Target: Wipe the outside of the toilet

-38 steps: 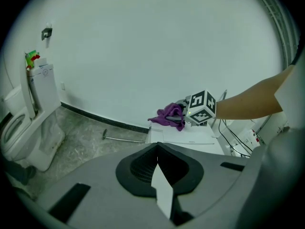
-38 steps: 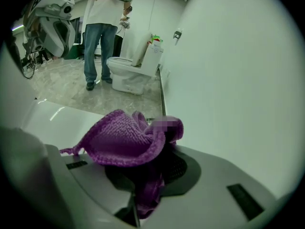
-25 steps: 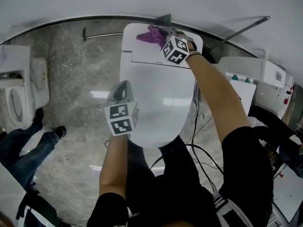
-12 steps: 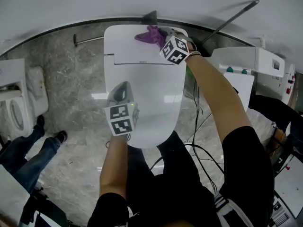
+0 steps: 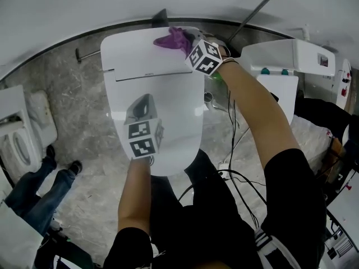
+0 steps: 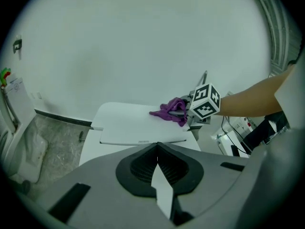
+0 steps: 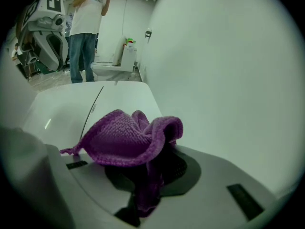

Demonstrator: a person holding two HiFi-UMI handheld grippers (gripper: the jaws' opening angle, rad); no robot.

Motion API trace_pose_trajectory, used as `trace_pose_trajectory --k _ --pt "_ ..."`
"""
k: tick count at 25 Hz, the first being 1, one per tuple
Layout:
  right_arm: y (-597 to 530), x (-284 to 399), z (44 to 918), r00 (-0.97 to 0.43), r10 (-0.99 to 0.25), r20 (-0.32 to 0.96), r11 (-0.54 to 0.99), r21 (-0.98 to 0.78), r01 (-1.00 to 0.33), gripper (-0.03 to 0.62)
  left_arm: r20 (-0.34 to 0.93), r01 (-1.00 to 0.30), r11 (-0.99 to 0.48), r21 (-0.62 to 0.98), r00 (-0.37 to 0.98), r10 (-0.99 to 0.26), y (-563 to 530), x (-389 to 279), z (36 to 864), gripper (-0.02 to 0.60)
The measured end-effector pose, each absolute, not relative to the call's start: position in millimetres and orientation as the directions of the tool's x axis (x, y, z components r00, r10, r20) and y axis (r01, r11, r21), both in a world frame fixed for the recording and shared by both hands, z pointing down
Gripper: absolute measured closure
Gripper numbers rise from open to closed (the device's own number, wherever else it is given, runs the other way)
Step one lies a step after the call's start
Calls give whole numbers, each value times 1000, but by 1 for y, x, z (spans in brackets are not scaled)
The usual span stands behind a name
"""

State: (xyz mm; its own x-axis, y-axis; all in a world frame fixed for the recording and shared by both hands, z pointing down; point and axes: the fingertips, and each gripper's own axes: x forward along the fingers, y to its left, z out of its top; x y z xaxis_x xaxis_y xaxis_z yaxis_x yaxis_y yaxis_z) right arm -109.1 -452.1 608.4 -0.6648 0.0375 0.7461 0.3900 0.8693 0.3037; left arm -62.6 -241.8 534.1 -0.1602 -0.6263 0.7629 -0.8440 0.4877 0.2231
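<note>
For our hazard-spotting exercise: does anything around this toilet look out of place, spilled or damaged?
Loose black cables trail across the floor right of the toilet, a snag risk while wiping. Nothing looks spilled or broken; the purple cloth is clamped in the right gripper.

Grey veined stone floor (image 5: 84, 100), white toilet (image 5: 162, 100) stood on it against the wall, second toilet (image 5: 15, 142) at far left, bystander's dark shoes (image 5: 72, 166) beside that, black cables (image 5: 242, 176) trailed at right.
</note>
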Motion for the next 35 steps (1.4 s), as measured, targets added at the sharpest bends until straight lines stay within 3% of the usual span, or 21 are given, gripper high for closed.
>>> trace_pose_trajectory --k 16,23,35 --pt "-510 -46 610 -764 -14 645 940 269 209 528 796 -901 394 182 -100 -596 -301 -2 568 572" --pt "-542 -6 634 -759 -50 649 983 166 77 528 809 -924 338 178 -58 -585 -320 20 576 572" --pt "-520 -3 695 -750 38 661 980 121 157 528 828 -939 310 152 -50 -558 -324 30 602 572"
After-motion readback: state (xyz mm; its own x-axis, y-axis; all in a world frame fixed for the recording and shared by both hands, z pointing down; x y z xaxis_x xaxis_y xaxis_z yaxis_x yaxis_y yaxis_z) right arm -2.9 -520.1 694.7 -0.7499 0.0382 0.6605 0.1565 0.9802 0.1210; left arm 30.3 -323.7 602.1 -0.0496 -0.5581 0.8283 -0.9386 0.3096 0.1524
